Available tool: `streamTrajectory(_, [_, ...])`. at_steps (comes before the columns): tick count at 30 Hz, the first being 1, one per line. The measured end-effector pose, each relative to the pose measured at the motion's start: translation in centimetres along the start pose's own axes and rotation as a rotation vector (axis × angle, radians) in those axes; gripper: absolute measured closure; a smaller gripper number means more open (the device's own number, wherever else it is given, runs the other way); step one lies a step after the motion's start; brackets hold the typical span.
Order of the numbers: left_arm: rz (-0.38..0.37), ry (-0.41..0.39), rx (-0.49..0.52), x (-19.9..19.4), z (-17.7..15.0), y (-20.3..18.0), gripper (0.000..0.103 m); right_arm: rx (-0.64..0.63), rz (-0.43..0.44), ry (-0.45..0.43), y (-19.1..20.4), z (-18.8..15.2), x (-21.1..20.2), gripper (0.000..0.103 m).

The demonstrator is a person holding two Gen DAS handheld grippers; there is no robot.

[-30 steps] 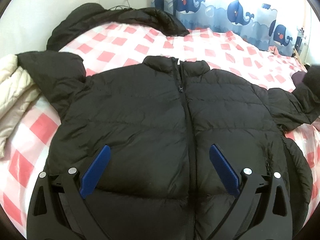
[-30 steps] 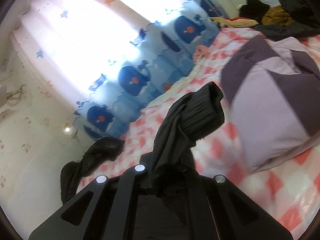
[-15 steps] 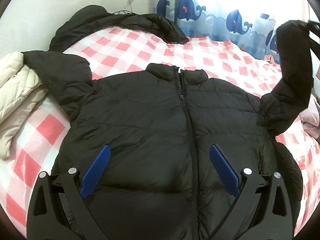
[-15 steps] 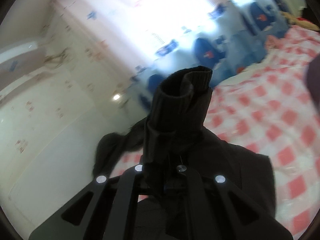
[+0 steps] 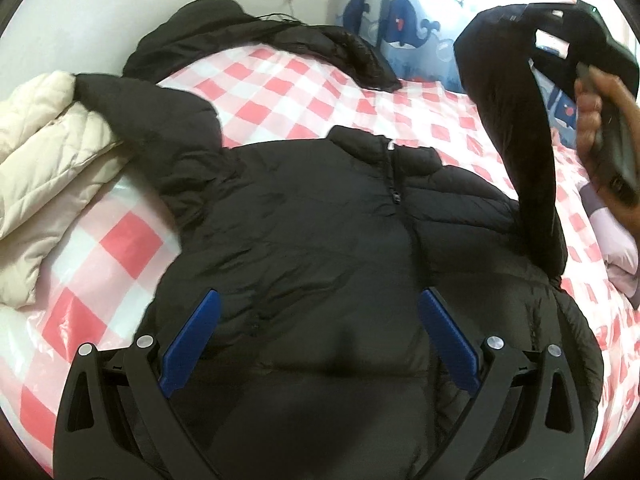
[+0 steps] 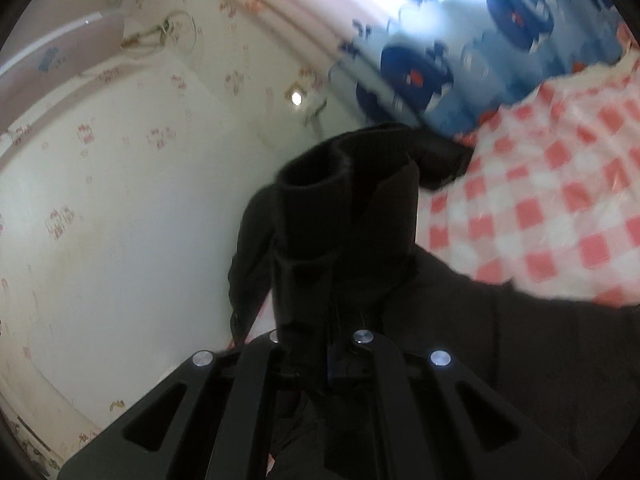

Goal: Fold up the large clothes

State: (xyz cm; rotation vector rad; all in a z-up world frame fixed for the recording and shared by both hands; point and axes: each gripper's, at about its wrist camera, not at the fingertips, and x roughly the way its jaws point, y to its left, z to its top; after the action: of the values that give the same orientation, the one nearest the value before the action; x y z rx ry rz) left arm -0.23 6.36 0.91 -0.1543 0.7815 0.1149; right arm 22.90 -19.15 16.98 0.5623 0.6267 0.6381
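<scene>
Left wrist close above jacket (image 5: 320, 240), right wrist wallward, sharing bedsheet (image 6: 560, 208)

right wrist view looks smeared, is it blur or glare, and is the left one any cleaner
Right wrist view: motion blur smears the whale curtain, window glare washes out the top, and the held sleeve cuff is soft. Left wrist view: the black jacket is fairly sharp, with fisheye bending at the edges.

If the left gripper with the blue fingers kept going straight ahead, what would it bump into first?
Most likely the black quilted puffer jacket lying spread on the red-and-white checked bedsheet. The open left gripper points straight across its front, and nothing shows between the fingers and the fabric, though its height above the fabric is unclear.
</scene>
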Motion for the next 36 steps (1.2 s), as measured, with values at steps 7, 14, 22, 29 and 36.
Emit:
streamTrajectory(7, [0.030,0.010,-0.015,0.4,-0.1,1.7,0.008,0.005,-0.025,0.088,-0.7,-4.5,5.0,0.099])
streamTrajectory(14, [0.040,0.010,-0.004,0.7,-0.3,2.1,0.008,-0.051,-0.075,0.192,-0.9,-9.2,9.6,0.099])
streamTrajectory(22, [0.044,0.012,-0.008,1.0,-0.5,2.5,0.008,-0.118,-0.137,0.326,-1.7,-14.5,14.9,0.099])
streamTrajectory(29, [0.077,-0.013,-0.038,0.7,0.0,3.9,0.008,-0.148,-0.206,0.508,-3.4,-18.9,19.2,0.096])
streamTrajectory(36, [0.085,-0.008,-0.061,0.9,0.3,5.1,0.008,-0.284,-0.131,0.600,0.2,-19.6,18.5,0.027])
